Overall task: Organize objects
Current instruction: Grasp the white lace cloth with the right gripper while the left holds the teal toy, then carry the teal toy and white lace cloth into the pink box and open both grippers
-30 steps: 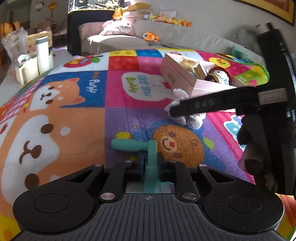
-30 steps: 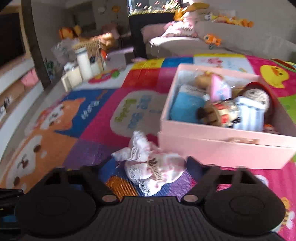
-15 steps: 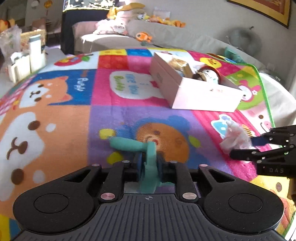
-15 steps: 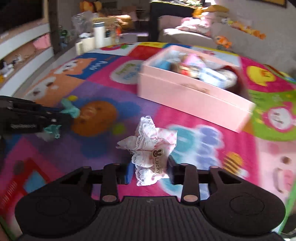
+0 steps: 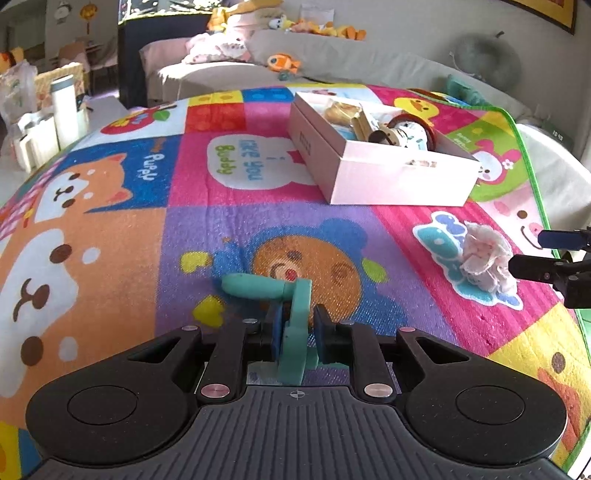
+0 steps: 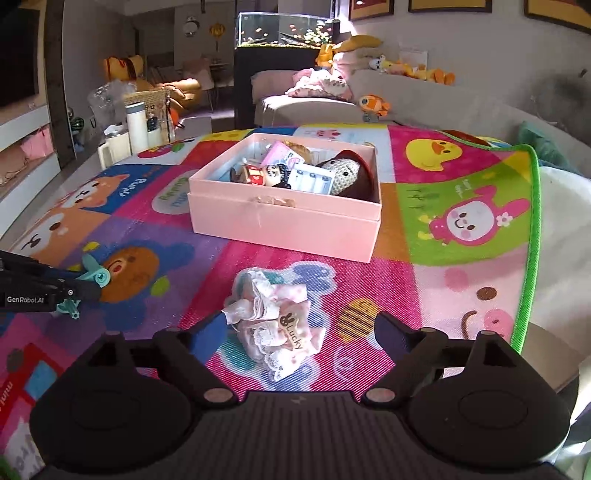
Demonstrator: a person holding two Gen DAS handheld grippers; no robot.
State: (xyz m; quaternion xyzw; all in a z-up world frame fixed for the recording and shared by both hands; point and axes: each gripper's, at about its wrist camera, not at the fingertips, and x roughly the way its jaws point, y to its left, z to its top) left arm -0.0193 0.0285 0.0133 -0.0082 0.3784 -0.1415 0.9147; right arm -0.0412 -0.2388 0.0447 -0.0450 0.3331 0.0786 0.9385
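The left gripper (image 5: 296, 325) fingers clamp the teal plastic toy (image 5: 291, 310) low, so it could twist loose, while the right gripper (image 6: 299, 326) fingers are opening around the frilly pink doll dress (image 6: 275, 325) at lower centre and could snag its lace.

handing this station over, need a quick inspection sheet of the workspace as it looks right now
surface: cartoon play mat covering the work surface, green-edged on the right.
job's things: pink box open, holding dolls and small toys; frilly doll dress lying on the mat; teal toy.
clutter: nothing seen on the mat beyond these.
grippers: left tongs shut on the teal toy; right tongs opening, the dress lies between the fingers, one blue pad at its edge.
cables: nothing seen.
surroundings: sofa with plush toys, fish tank, white flask beside the mat.
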